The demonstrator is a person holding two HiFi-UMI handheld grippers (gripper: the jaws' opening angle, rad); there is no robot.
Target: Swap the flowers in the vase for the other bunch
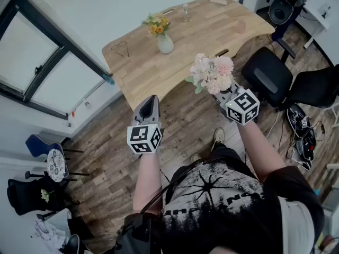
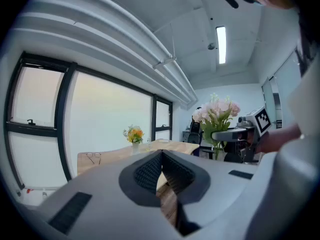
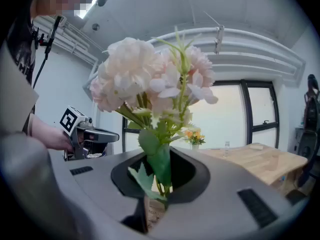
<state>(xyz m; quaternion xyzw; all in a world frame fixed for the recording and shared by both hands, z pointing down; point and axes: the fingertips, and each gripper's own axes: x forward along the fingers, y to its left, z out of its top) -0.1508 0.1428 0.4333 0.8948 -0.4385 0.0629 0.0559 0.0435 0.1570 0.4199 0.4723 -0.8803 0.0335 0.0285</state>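
Note:
A white vase (image 1: 165,44) with yellow and orange flowers (image 1: 157,24) stands on the wooden table (image 1: 196,41); the same yellow flowers (image 2: 134,133) show small in the left gripper view. My right gripper (image 1: 225,95) is shut on the stems of a pink and white bunch (image 1: 213,73), held upright over the floor near the table's front edge. In the right gripper view the pink bunch (image 3: 150,79) rises from between the jaws. My left gripper (image 1: 150,105) is shut and empty, to the left of the bunch, pointing at the table.
A pair of glasses (image 1: 121,48) lies at the table's left end, and a small clear glass (image 1: 186,12) stands at the back. A black office chair (image 1: 266,74) stands to the right of the table. Windows (image 1: 37,73) run along the left.

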